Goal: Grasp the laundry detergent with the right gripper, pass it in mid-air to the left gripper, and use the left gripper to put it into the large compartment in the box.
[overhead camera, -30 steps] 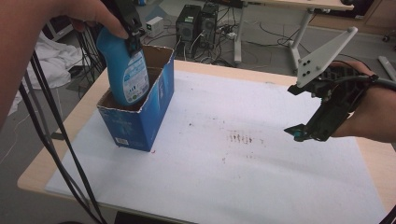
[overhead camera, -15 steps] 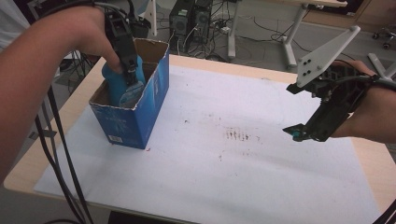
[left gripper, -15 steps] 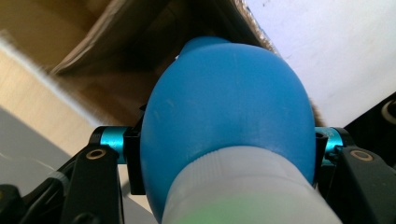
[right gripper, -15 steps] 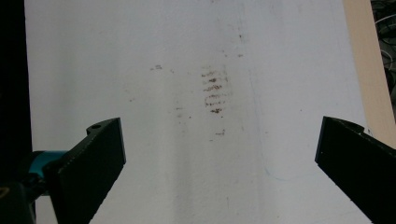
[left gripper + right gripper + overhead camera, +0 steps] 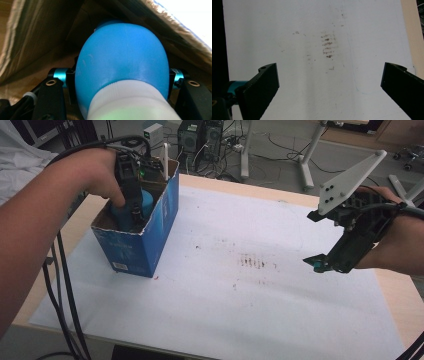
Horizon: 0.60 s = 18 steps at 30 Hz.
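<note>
From the high view, the left gripper (image 5: 131,205) reaches down into the open blue box (image 5: 142,242) at the left of the table (image 5: 80,222), its jaws clamped on a blue bottle (image 5: 142,205) that sits mostly below the rim; gripping it near the top lets the bottle go in upright. The right gripper (image 5: 327,262) hangs over the white paper (image 5: 225,300) well away from the box, likely just waiting.

The left gripper view adds the grip itself: the bottle (image 5: 120,65) bulges between both jaws, white cap toward the camera, brown inner walls of the box (image 5: 30,32) close around it.

The right gripper view shows the right gripper (image 5: 329,82) with jaws wide apart and nothing between them, above the stained paper (image 5: 287,37)
</note>
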Tool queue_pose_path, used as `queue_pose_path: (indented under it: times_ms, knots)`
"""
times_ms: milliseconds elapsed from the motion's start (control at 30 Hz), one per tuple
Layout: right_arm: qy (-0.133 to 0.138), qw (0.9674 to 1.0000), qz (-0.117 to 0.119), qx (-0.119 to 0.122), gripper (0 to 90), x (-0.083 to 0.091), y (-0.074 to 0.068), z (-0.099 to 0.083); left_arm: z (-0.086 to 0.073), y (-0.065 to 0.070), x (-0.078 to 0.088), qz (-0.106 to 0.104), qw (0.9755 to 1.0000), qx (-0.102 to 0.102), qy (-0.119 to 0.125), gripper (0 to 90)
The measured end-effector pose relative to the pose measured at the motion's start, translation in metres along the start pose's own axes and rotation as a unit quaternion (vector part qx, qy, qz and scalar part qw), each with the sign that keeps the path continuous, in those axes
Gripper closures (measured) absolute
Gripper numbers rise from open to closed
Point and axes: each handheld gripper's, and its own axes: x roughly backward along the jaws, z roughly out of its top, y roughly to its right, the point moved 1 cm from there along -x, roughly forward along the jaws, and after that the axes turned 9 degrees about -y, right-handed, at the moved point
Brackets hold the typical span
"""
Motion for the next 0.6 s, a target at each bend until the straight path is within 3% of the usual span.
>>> queue_pose_path:
  times_ms: [267, 467, 600]
  knots:
    - [0.001, 1.0, 0.0, -0.002, 1.0, -0.0006, 0.0012, -0.0019, 0.002, -0.0014, -0.0051, -0.002, 1.0, -0.005, 0.004, 38.3]
    - [0.0, 1.0, 0.001, -0.001, 0.9, -0.0016, 0.0005, -0.0032, 0.0036, -0.002, -0.004, -0.015, 0.9999, 0.004, 0.004, 37.2]
    - [-0.001, 1.0, 0.0, 0.0, 0.9, -0.0014, 0.0001, -0.0047, 0.003, -0.0016, -0.002, -0.017, 0.9998, 0.006, 0.002, 32.6]
